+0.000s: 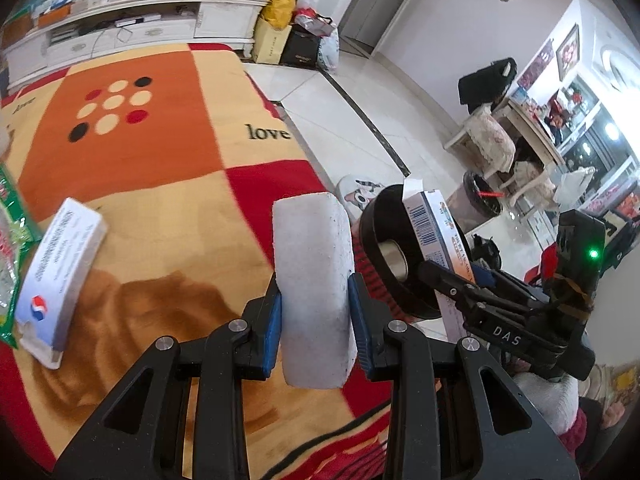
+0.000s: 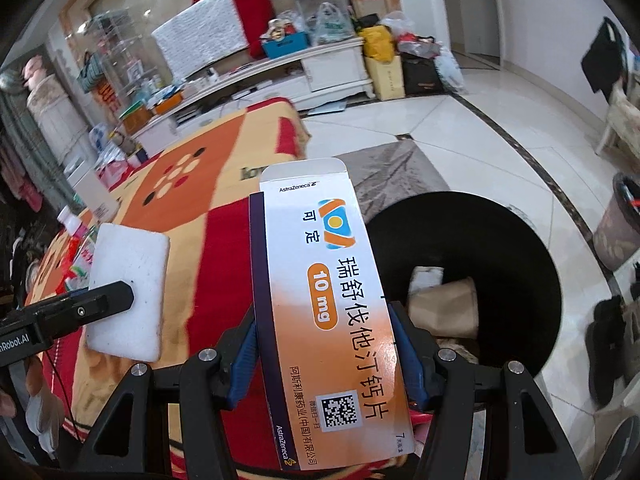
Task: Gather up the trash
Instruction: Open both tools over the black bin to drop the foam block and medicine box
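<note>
My left gripper (image 1: 316, 312) is shut on a white foam block (image 1: 312, 276), held above the blanket-covered table; the block also shows in the right wrist view (image 2: 128, 288). My right gripper (image 2: 324, 364) is shut on a white and orange medicine box (image 2: 328, 304), held at the table's edge beside a black trash bin (image 2: 500, 240) that holds crumpled paper and cardboard. The box (image 1: 436, 232) and bin (image 1: 384, 248) also show in the left wrist view. Another white medicine box (image 1: 60, 276) lies on the blanket at the left.
An orange, red and cream blanket (image 1: 160, 152) covers the table. A green wrapper (image 1: 8, 240) lies at its left edge. A white TV cabinet (image 1: 140, 28) with bags beside it stands behind. A second bin (image 2: 620, 228) stands on the tiled floor at the right.
</note>
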{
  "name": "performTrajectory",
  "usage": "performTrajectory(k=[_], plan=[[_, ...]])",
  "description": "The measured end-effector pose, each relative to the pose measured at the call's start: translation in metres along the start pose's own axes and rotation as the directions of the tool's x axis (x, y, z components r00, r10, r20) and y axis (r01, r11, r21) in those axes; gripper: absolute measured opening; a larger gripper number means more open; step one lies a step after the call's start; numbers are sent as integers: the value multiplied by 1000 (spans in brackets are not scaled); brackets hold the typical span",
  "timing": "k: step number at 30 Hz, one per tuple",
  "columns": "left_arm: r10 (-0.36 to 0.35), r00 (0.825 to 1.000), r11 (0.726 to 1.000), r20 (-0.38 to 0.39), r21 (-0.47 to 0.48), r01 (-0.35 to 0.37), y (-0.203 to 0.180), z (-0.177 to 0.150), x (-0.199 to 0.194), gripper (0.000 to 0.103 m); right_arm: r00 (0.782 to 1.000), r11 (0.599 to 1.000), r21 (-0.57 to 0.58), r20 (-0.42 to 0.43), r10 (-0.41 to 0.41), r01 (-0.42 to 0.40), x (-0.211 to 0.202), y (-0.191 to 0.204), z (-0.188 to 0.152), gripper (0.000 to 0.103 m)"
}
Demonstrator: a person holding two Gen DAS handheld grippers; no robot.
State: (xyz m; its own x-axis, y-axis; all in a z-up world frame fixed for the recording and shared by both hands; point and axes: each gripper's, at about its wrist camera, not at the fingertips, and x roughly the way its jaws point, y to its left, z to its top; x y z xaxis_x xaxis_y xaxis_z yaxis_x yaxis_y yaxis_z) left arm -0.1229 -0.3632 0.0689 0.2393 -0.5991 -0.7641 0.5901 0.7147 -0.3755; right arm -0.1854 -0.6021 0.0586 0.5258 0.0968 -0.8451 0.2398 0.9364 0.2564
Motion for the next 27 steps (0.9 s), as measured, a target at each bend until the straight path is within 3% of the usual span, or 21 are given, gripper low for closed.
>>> performTrajectory(k=[13,27], plan=[[-23,999,998,-37,64,25,-36,8,32,29,999,994,99,9,-42,41,-3,-51,-1,58],[-83,993,995,-84,56,88,-67,21,72,29,997,984,159,-9,-79,80,8,-83,0,59]])
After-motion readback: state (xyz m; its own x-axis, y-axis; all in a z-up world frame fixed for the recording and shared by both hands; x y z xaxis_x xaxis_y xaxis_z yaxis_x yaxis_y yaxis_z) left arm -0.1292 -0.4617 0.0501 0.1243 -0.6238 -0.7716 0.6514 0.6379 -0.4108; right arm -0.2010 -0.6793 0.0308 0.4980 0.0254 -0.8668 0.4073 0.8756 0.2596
